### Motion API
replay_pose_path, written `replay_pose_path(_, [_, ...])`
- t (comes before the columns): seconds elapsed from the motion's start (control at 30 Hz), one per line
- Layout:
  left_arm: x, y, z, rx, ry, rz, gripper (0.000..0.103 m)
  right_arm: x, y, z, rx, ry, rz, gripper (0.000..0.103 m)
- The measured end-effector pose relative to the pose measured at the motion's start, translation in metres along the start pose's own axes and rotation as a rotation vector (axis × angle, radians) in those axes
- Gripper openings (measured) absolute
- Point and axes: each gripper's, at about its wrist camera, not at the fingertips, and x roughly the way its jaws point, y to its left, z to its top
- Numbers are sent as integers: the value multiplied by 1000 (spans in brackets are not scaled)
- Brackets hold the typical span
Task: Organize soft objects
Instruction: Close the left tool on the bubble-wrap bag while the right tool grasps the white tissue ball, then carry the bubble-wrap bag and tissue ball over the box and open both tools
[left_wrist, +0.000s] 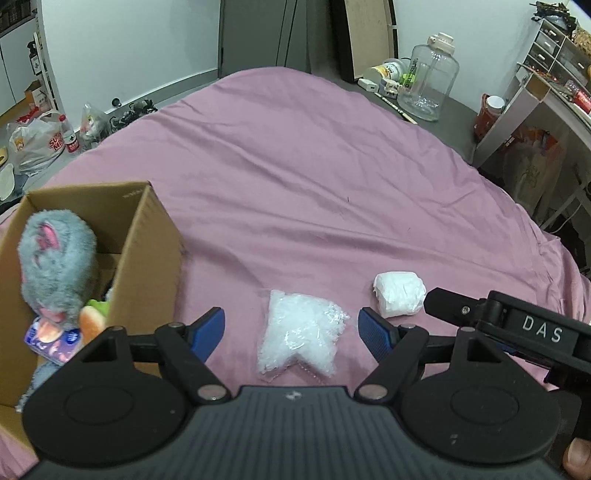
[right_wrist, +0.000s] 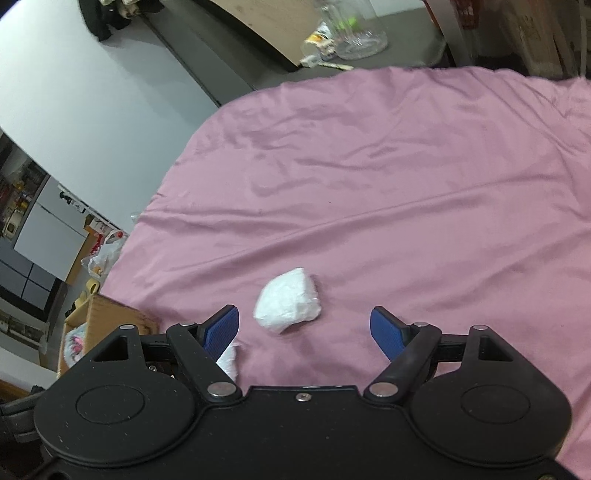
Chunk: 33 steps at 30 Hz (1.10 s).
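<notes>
Two grippers hover over the pink bed (left_wrist: 295, 177), jaws spread wide and empty. Left gripper (left_wrist: 291, 326) frames a crinkly clear plastic bag (left_wrist: 301, 338) of white fluff, its notch pointing toward the camera. Right gripper (right_wrist: 304, 328) faces a lumpy white wrapped bundle (right_wrist: 288, 301), lying crosswise. Cardboard box (left_wrist: 147, 236) holds a furry grey plush toy (left_wrist: 55, 254). "DAS" marks the right gripper's black housing.

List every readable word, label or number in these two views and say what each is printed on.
"DAS": white letters on the right gripper's black body, seen from the left wrist.
"SUPER M...": partial red print on the plastic shopping bag on the floor.
Too small or blurred: green print on the clear water jug, red bottle label, cardboard box edge stamp, tissue pack.
</notes>
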Motion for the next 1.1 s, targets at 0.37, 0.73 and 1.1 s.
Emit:
replay_pose_path(0.37, [49, -6, -12, 0, 58, 6, 75, 24, -6, 4, 16, 10, 30, 78])
replay_pose_path(0.73, [65, -10, -16, 26, 18, -10, 59, 40, 6, 4, -78, 3, 0, 78])
replay_pose_path(1.1, [52, 3, -14, -41, 32, -22, 45, 31, 13, -5, -117, 3, -3, 43])
